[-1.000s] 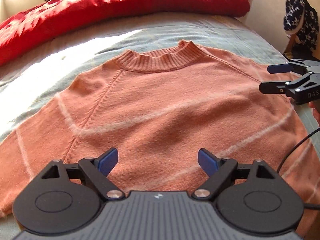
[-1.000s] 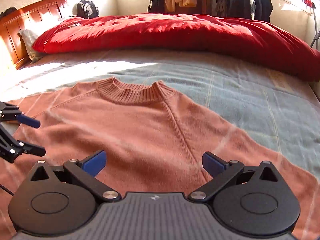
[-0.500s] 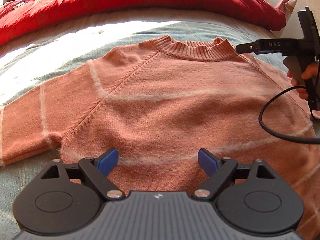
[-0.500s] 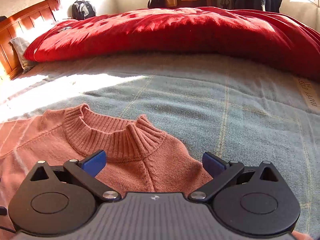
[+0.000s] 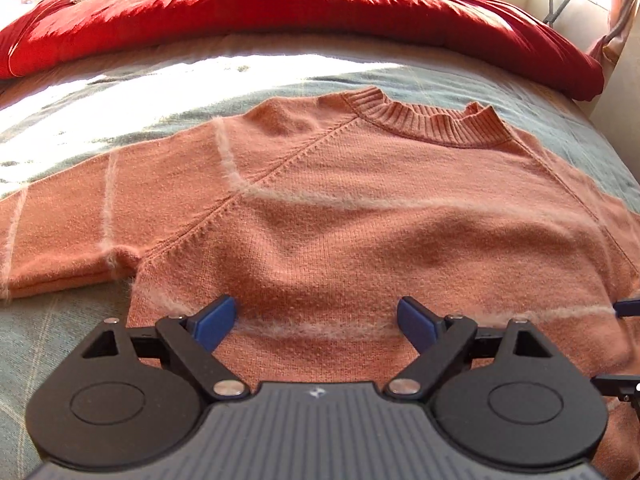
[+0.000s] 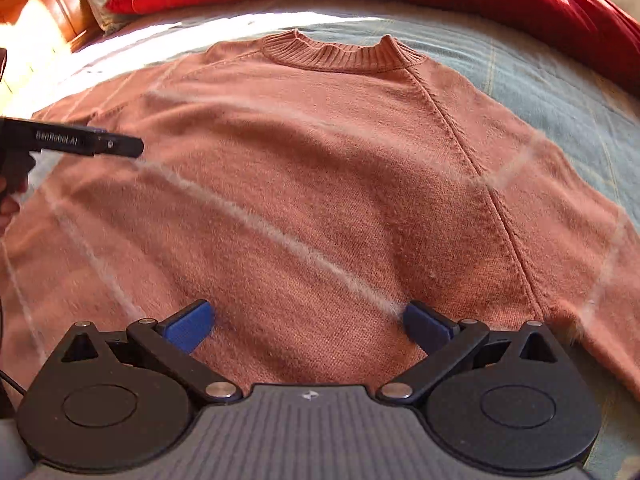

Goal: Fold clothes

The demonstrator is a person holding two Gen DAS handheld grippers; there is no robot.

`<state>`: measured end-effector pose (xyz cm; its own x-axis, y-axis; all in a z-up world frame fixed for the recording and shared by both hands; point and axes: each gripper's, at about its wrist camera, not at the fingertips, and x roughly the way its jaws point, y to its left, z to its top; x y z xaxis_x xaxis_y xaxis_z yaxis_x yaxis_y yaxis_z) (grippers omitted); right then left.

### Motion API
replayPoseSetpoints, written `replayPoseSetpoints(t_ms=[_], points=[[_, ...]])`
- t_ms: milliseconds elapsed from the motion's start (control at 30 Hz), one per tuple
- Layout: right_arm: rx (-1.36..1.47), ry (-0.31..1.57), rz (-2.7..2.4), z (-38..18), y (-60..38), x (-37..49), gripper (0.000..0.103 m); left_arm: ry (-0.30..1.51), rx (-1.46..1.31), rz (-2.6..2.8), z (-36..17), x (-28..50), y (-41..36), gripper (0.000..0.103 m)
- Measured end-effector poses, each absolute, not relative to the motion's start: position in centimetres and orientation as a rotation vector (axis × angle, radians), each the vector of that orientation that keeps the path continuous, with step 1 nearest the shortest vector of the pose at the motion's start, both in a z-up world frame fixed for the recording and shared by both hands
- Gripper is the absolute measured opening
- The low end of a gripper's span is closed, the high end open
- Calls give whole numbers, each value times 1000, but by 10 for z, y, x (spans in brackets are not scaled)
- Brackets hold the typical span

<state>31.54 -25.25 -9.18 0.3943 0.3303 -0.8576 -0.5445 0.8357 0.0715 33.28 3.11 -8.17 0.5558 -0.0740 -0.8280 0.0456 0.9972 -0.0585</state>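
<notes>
Left gripper (image 5: 316,316): blue-padded fingers (image 5: 212,322) spread wide, nothing between them, level and pointing forward. Right gripper (image 6: 306,324): fingers (image 6: 188,326) likewise spread wide, empty. Left gripper seen side-on at right view's left edge.

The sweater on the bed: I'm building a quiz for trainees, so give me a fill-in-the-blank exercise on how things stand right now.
1. The salmon sweater lies spread flat with its ribbed collar pointing toward the ____ duvet.
2. The jaws of the left gripper are ____, holding nothing.
3. The thin stripes across the knit are ____ in colour.
4. The right gripper hovers over the sweater with its jaws ____.

Missing words: red; open; white; open
</notes>
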Motion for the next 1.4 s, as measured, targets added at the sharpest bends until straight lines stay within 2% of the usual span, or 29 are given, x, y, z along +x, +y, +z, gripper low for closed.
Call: replayPoseSetpoints(t_ms=[400,567,767,900,967,1133,1267,1400], points=[[-215,992,395,-95,-239,308,103,1040,68,-210,-71,295,48,88],[-206,954,392,-95,-239,306,103,1028,261,-355,-81,269,24,88],[-213,966,397,-94,-238,309,103,1135,206,-279,-65,242,44,89],[-216,955,412,-92,-239,307,103,1084,176,-315,-56,248,33,88],[-224,946,454,-84,-240,304,103,1111,216,-329,-69,248,24,88],[-351,906,669,-66,-231,263,103,1082,241,-330,-71,240,14,89],[-410,995,691,-87,-237,228,103,998,394,-484,-61,223,-7,89],[-389,1029,634,-89,-252,210,103,1089,429,-506,-79,204,-6,90]])
